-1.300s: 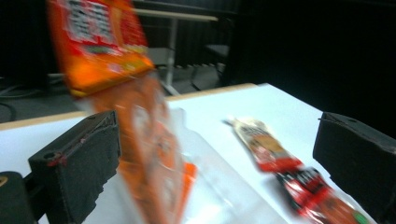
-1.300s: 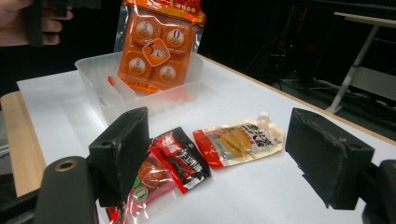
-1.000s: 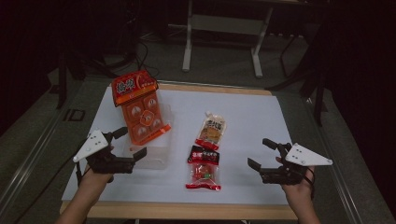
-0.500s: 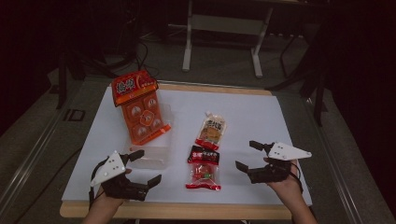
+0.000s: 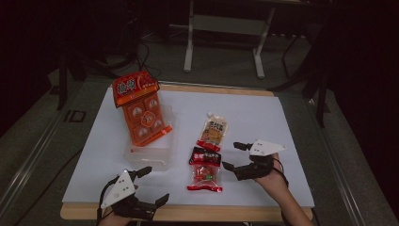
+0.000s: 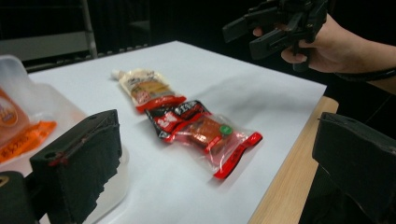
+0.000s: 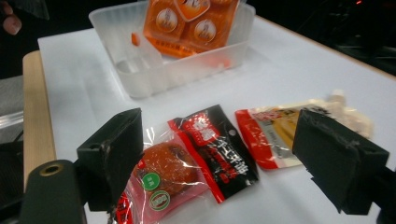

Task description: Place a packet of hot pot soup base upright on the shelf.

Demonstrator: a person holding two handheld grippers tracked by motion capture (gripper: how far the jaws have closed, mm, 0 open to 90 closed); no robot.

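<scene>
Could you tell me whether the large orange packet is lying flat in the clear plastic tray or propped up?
Propped up: the orange packet stands tilted in the clear tray, its top leaning beyond the tray's far rim.

A white sheet (image 5: 263,113) covers a wooden table (image 5: 226,213), whose pale edge shows along the near and far sides. Beyond it the room is dark. A grey metal stand (image 5: 223,28) with two legs rises at the far side, on a grey floor (image 5: 56,141) with cables trailing at the far left.
</scene>
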